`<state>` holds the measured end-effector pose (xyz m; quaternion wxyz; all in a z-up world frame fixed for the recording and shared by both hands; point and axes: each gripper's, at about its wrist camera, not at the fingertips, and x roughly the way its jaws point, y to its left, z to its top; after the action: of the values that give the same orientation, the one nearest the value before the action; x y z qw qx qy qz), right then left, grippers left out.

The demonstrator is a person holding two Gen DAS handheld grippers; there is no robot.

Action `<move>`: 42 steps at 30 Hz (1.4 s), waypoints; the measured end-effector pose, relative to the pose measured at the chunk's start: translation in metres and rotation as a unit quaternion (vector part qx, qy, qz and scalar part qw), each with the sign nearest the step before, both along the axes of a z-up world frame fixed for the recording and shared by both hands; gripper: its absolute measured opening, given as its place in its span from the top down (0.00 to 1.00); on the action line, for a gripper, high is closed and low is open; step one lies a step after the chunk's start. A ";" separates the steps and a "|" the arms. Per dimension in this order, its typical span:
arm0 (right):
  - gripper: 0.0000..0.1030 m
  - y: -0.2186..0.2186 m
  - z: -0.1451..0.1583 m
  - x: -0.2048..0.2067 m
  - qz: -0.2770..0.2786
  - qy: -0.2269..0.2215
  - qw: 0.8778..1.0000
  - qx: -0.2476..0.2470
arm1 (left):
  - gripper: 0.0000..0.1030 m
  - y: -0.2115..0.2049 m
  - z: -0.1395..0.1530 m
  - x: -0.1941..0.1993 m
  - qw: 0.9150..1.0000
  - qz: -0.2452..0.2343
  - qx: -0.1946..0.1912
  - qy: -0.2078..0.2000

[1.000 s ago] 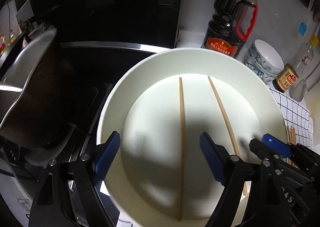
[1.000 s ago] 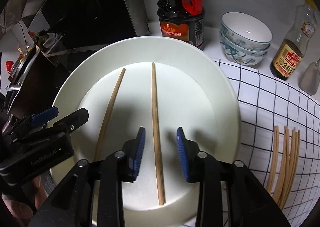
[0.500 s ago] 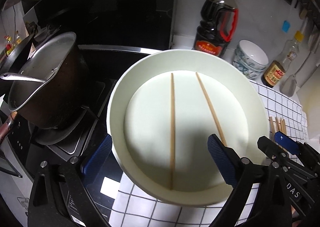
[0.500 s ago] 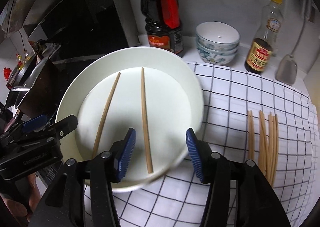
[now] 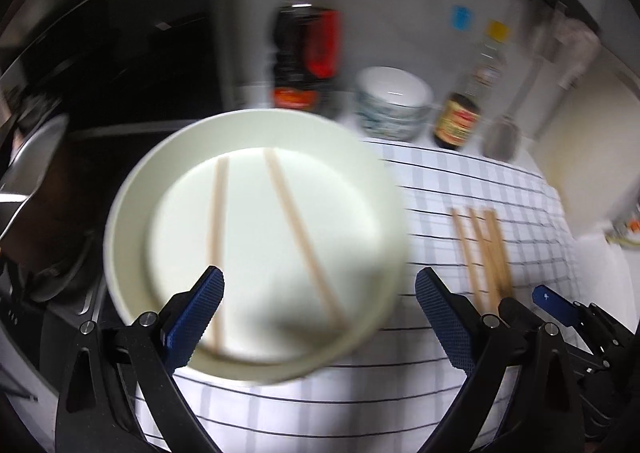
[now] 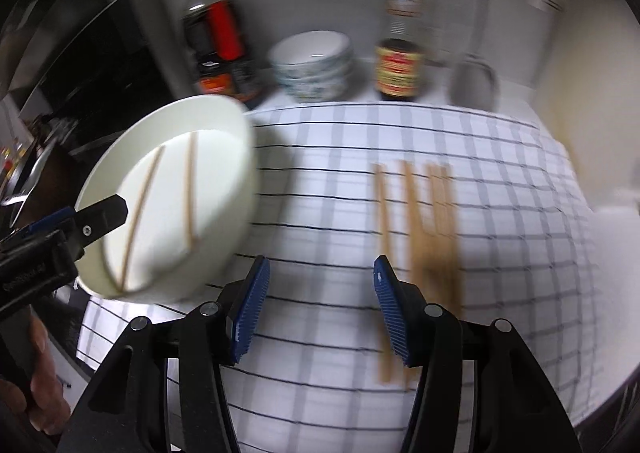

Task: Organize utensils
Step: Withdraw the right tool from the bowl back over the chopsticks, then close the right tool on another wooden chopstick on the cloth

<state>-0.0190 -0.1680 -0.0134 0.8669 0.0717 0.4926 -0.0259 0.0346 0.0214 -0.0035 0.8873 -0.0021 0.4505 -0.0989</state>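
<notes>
A white plate point(image 5: 360, 189) sits at the left edge of a checked cloth point(image 5: 480, 181) and holds two wooden chopsticks point(image 5: 304, 241). It also shows in the right wrist view point(image 6: 224, 237) at the left. Several more chopsticks point(image 6: 424, 213) lie side by side on the cloth point(image 6: 320, 181). My left gripper point(image 5: 318, 317) is open and empty, its fingers spread over the plate's near rim. My right gripper point(image 6: 320, 309) is open and empty above the cloth, its right finger near the loose chopsticks. Both views are blurred.
At the back stand a dark sauce bottle with a red handle point(image 5: 308, 53), stacked patterned bowls point(image 6: 312, 65), a smaller brown bottle point(image 6: 400, 65) and a metal spatula point(image 6: 472, 85). A pot point(image 5: 28, 181) on the stove is at the left.
Both grippers have pulled back and swung right, away from the plate. The right gripper has opened wider and now faces the cloth with the loose chopsticks. The plate and its two chopsticks stay put.
</notes>
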 end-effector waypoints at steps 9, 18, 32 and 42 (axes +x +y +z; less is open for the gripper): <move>0.49 -0.105 -0.014 -0.037 -0.045 0.002 0.999 -0.007 | 0.08 -0.106 -0.008 -0.027 0.999 -0.047 0.008 -0.003; 0.49 -0.148 -0.047 -0.029 -0.031 0.009 0.999 0.007 | 0.08 -0.144 -0.045 -0.022 0.999 -0.015 0.038 0.012; 0.50 -0.131 -0.095 0.010 -0.023 0.005 1.000 0.007 | 0.08 -0.146 -0.106 0.005 0.998 -0.003 0.048 0.032; 0.49 -0.122 -0.102 0.019 -0.007 0.001 1.000 -0.007 | 0.08 -0.148 -0.114 0.010 0.999 0.003 0.044 0.031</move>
<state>-0.0001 -0.2896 -0.1155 0.8668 0.0692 0.4925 -0.0356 0.0444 -0.1263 -0.1178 0.8726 0.0328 0.4814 -0.0763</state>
